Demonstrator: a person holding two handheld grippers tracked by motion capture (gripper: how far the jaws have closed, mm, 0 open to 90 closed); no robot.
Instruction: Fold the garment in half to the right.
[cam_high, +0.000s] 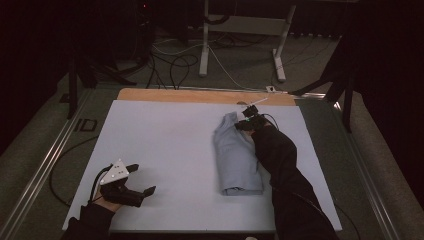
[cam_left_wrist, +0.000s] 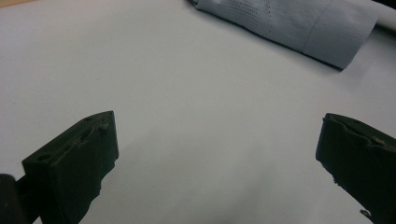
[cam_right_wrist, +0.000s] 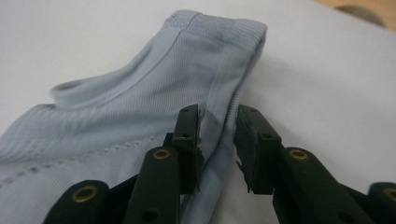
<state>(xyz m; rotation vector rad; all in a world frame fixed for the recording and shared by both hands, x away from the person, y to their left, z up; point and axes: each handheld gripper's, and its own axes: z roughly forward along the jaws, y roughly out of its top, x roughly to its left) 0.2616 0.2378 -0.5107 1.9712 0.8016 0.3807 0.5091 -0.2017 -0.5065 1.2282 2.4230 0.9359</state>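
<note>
**Right gripper pinches the edge of a folded garment; left gripper rests apart**

A pale blue folded garment (cam_high: 236, 155) lies on the white table cover (cam_high: 165, 145), right of centre, running from near the far edge toward the person. Its near end is a neat folded edge; its far end is looser and bunched.

The right gripper (cam_high: 248, 121) sits at the garment's far end, on its right side, reached by a dark-sleeved forearm (cam_high: 285, 170) that lies along the garment's right edge. In the right gripper view, the right gripper (cam_right_wrist: 218, 140) has its 2 black jaws drawn close together with a ribbed hem of the garment (cam_right_wrist: 187, 70) caught between them; a narrow gap remains, taken up by the fabric. The cloth rises slightly above the jaws toward a stitched corner.

The left gripper (cam_high: 140, 179) is at the near left of the table, well apart from the garment, with its grey three-cornered plate (cam_high: 115, 172) on top. In the left gripper view, the left gripper (cam_left_wrist: 217, 154) has its 2 jaws spread wide with bare white surface between them, and the garment (cam_left_wrist: 299, 25) lies beyond, at the upper right, its perforated weave visible.

A strip of wooden tabletop (cam_high: 200, 95) shows along the far edge of the cover.
</note>
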